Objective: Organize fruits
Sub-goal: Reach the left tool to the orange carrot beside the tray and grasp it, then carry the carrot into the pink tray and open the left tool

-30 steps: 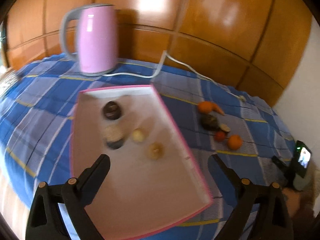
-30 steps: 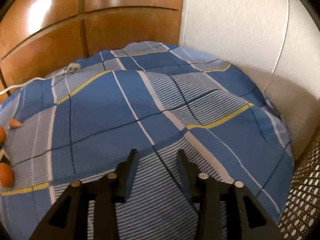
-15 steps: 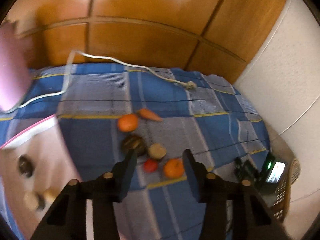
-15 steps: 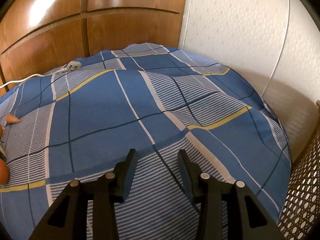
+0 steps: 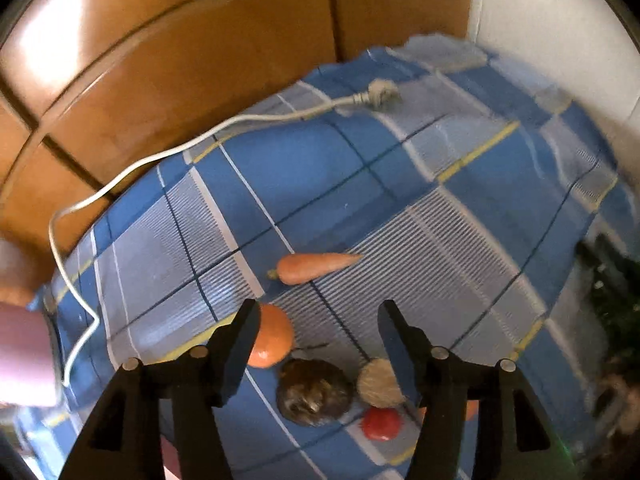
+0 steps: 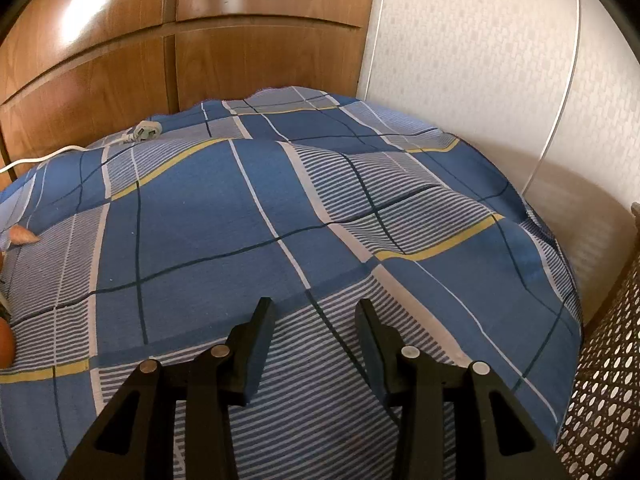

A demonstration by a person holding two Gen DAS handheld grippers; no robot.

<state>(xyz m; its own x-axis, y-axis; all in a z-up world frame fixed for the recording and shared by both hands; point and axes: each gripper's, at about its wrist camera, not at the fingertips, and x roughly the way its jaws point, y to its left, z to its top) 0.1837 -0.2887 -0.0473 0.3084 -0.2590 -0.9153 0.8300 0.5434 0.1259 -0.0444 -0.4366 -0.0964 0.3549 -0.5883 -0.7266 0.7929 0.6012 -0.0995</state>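
Observation:
In the left wrist view, a carrot (image 5: pixel 312 267), an orange (image 5: pixel 272 338), a dark brown fruit (image 5: pixel 314 392), a tan round fruit (image 5: pixel 378 384) and a small red fruit (image 5: pixel 381 424) lie on the blue plaid cloth (image 5: pixel 360 184). My left gripper (image 5: pixel 318 316) is open and empty, hovering over this cluster. Another orange fruit (image 5: pixel 472 410) peeks from behind its right finger. My right gripper (image 6: pixel 315 312) is open and empty above bare cloth; the carrot tip (image 6: pixel 22 235) and an orange (image 6: pixel 6 346) show at the left edge.
A white power cord (image 5: pixel 208 136) with plug (image 5: pixel 382 92) runs across the back of the cloth. The pink kettle (image 5: pixel 22 356) is at the far left. Wooden panels (image 6: pixel 200 40) stand behind; a white wall (image 6: pixel 500 60) and a woven basket (image 6: pixel 608 380) are on the right.
My left gripper has swung right, away from the pink tray and kettle, and moved closer over the fruit cluster. The right gripper has barely moved.

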